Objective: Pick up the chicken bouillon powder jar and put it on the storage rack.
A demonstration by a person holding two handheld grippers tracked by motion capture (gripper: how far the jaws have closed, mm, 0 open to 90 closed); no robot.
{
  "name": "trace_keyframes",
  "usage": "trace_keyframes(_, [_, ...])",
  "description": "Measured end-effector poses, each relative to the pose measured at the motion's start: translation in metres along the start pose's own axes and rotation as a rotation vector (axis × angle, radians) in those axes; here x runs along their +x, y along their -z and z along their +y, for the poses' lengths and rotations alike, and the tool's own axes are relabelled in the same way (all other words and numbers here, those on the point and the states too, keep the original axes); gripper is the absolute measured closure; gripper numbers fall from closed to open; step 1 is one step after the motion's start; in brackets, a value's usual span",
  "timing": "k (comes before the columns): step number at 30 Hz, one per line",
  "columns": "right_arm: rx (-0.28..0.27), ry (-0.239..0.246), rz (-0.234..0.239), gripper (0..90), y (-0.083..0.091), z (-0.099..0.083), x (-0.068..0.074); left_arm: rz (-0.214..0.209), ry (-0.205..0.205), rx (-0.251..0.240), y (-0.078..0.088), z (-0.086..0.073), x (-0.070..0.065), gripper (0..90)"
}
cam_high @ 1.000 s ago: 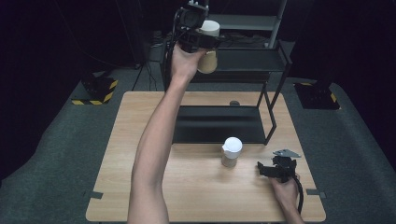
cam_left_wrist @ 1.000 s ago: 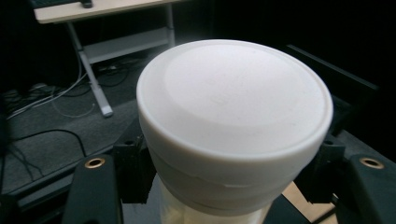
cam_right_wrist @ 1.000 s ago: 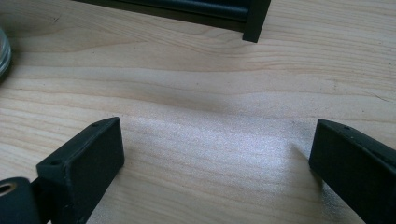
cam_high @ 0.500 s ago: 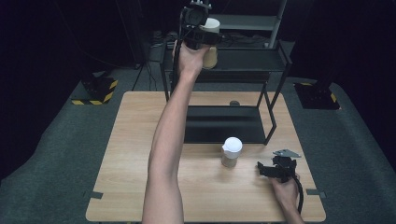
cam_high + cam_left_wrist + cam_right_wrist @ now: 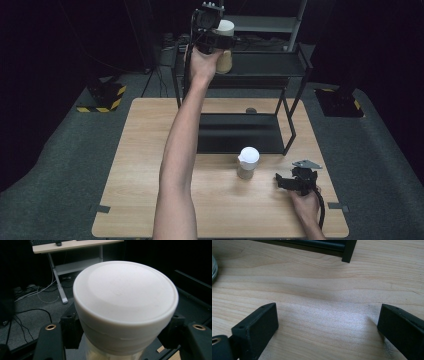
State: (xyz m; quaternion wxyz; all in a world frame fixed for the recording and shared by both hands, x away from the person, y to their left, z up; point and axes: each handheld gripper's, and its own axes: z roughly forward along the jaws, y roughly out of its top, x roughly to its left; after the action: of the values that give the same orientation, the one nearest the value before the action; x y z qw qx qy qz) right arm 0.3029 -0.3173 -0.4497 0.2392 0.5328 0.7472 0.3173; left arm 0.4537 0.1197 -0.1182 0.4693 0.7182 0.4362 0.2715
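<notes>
My left gripper (image 5: 218, 44) is held high at arm's length, over the left end of the black rack's top shelf (image 5: 265, 62). It is shut on a jar (image 5: 224, 59) with a white lid and pale contents. In the left gripper view the white lid (image 5: 125, 297) is close up, and the black jaws clamp the jar just under it on both sides. A second white-lidded jar (image 5: 247, 162) stands upright on the wooden table (image 5: 150, 150) in front of the rack. My right gripper (image 5: 287, 182) rests on the table to that jar's right, open, with bare wood between its fingers (image 5: 257, 325).
The black metal rack has a lower shelf (image 5: 235, 132) resting on the table's far half. One of its legs (image 5: 348, 251) stands just ahead of the right gripper. A jar's rim (image 5: 214, 267) shows at the left edge of the right gripper view. Dark floor surrounds the table.
The left gripper with its jar has shifted slightly upward and farther back over the rack. The right gripper and the jar on the table have stayed still.
</notes>
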Motion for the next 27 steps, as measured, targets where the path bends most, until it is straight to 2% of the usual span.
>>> trace_keyframes(11, [0.000, 0.000, -0.001, 2.4, 0.000, 0.000, 0.000, -0.009, 0.004, -0.017, 0.001, -0.005, 0.002, 33.1])
trace_keyframes(12, [0.000, 0.000, -0.001, 2.4, 0.000, 0.000, 0.000, -0.020, 0.012, -0.026, 0.001, -0.006, 0.004, 30.1])
trace_keyframes(13, [0.000, 0.000, 0.000, 2.4, 0.000, 0.000, 0.000, -0.039, 0.030, -0.037, 0.004, -0.009, 0.007, 23.1])
trace_keyframes(14, [0.000, 0.000, 0.000, 2.4, 0.000, 0.000, 0.000, -0.039, 0.030, -0.037, 0.004, -0.009, 0.007, 15.9])
trace_keyframes(16, [0.000, 0.000, -0.001, 2.4, 0.000, 0.000, 0.000, -0.040, 0.029, -0.039, 0.004, -0.010, 0.007, 15.9])
trace_keyframes(21, [0.000, -0.001, -0.001, 2.4, 0.000, 0.000, 0.000, -0.043, -0.008, -0.035, 0.013, -0.015, 0.003, 8.9])
trace_keyframes(27, [0.001, -0.003, -0.004, 2.5, 0.000, 0.000, 0.001, -0.035, 0.001, -0.042, 0.026, -0.027, 0.005, 6.4])
